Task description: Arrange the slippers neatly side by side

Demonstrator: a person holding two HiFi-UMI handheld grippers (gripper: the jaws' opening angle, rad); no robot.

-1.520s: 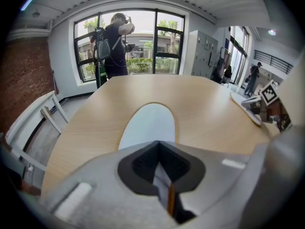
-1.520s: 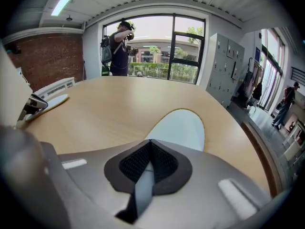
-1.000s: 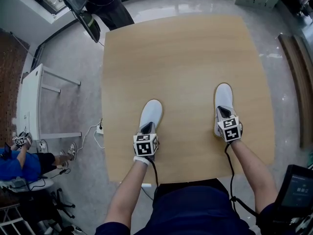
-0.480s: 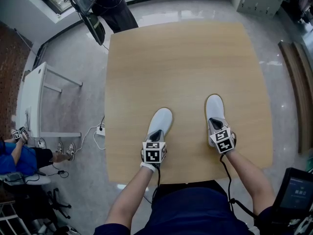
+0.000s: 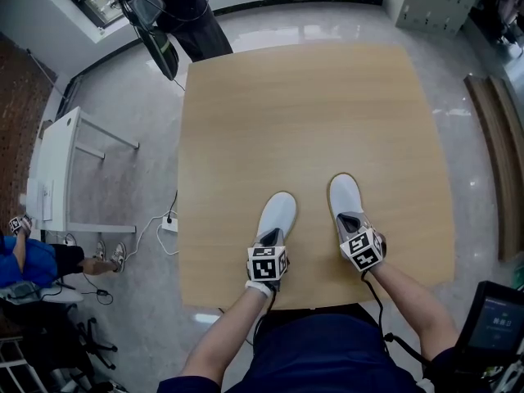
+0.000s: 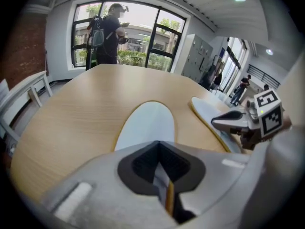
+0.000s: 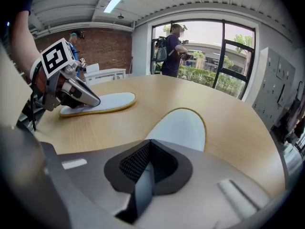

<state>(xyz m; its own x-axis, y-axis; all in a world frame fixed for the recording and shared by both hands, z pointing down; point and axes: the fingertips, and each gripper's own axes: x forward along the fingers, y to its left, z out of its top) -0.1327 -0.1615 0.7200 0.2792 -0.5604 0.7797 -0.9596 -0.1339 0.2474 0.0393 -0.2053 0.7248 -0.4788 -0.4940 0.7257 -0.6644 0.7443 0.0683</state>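
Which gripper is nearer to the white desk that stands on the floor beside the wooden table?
Left. The left gripper, shut on the left slipper, is on the side toward the white desk; the right gripper, shut on the right slipper, lies farther across the wooden table.

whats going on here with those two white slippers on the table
A person holds a gripper in each hand. The left gripper is shut on the heel end of the left slipper, the right gripper on the heel end of the right slipper. Both slippers lie flat near the wooden table's near edge, toes pointing away, with a gap between them.
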